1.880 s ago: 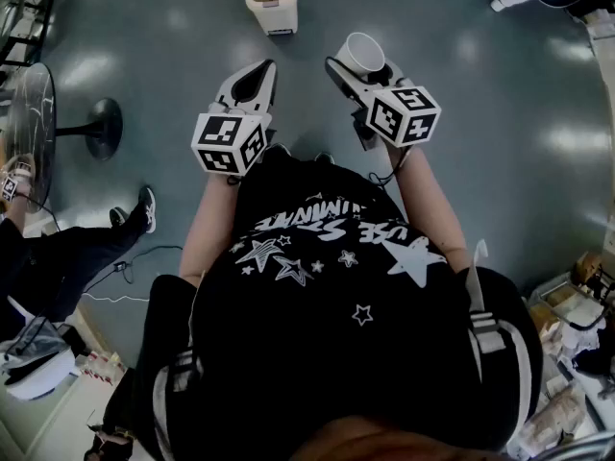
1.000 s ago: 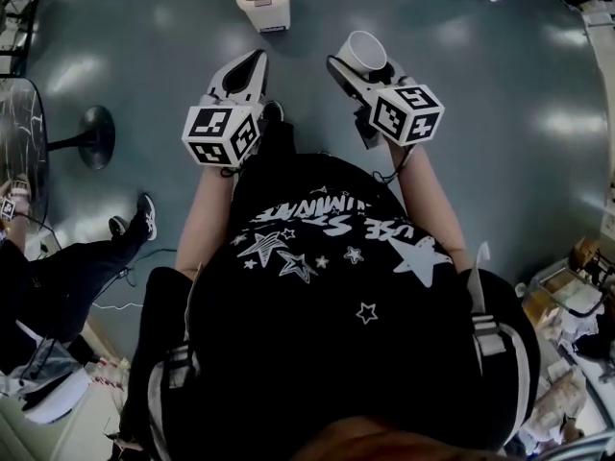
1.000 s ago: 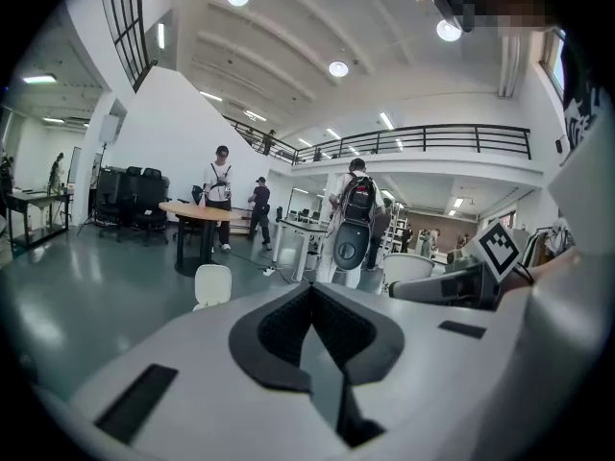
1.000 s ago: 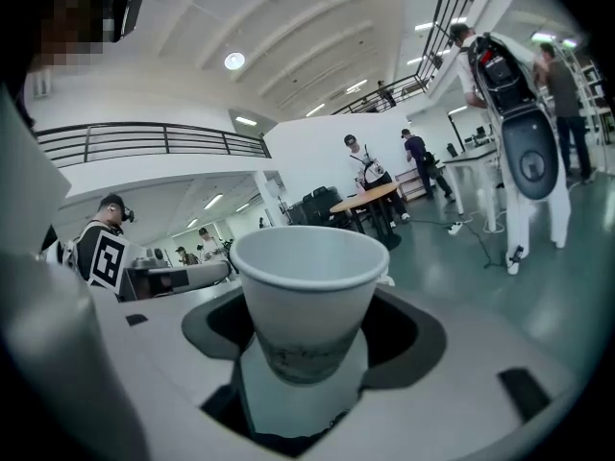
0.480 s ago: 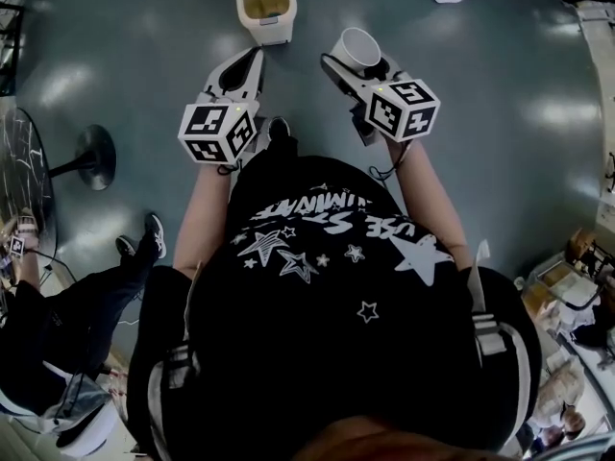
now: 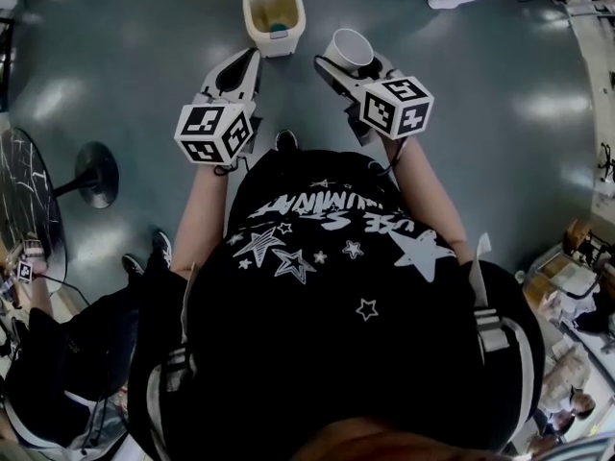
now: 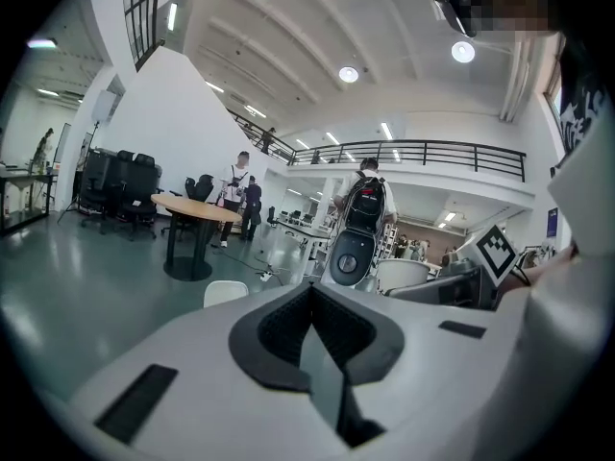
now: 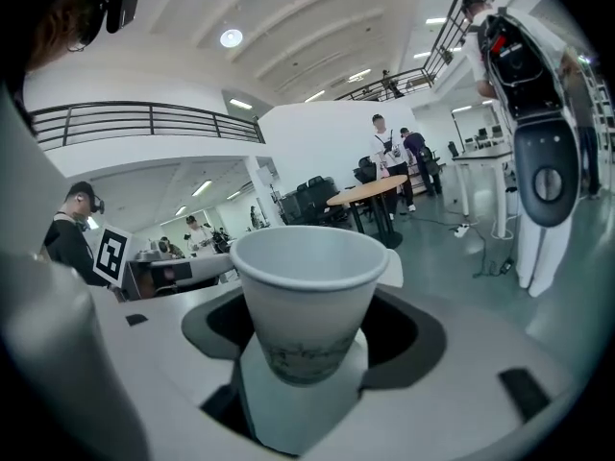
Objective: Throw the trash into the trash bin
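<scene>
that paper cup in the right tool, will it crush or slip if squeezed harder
The paper cup looks thin-walled and empty, so it is probably light and would dent easily under a harder squeeze from the right tool. Its rim reads round, so the grip seems gentle. The tapered sides could let it slip out rim-first.

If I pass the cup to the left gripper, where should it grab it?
Probably the upper wall just under the rim, coming in level from the person's left. The cup stands upright, mouth up, and the right gripper clamps its lower part, so only the top band is free. The rolled rim should resist slipping. The left gripper is shut, so open it first.
</scene>
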### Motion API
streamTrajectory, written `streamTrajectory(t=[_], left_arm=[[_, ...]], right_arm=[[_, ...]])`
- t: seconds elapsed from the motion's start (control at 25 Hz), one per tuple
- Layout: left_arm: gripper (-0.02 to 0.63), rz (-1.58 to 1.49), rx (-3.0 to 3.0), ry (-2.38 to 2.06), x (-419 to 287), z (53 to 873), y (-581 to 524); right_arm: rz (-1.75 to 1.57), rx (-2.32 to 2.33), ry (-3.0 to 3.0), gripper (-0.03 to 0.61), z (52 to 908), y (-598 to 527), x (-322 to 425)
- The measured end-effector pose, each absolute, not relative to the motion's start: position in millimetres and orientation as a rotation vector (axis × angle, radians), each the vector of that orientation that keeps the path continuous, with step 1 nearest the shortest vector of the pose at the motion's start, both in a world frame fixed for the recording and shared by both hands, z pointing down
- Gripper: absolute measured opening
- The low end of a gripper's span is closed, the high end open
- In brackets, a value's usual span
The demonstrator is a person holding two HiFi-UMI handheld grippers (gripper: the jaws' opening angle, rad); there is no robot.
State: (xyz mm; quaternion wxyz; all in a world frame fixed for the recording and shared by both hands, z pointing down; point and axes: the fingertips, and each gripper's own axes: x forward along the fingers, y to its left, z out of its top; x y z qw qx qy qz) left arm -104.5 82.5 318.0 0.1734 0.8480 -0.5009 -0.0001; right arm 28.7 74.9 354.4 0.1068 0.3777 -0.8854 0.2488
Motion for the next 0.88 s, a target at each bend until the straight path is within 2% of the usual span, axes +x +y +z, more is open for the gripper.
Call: streamTrajectory(t=[0.52,0.88], left_arm=[[0.012,0.019,2.398,-1.395,-112,331,57],[0.012,0.005,2.295,-1.527,-125,336,12]], right_arm=[[0.775,1.094,-2.585,0.321,368,47,7],[0.753,0.929,-2.634,0.321,372,-24,-18]])
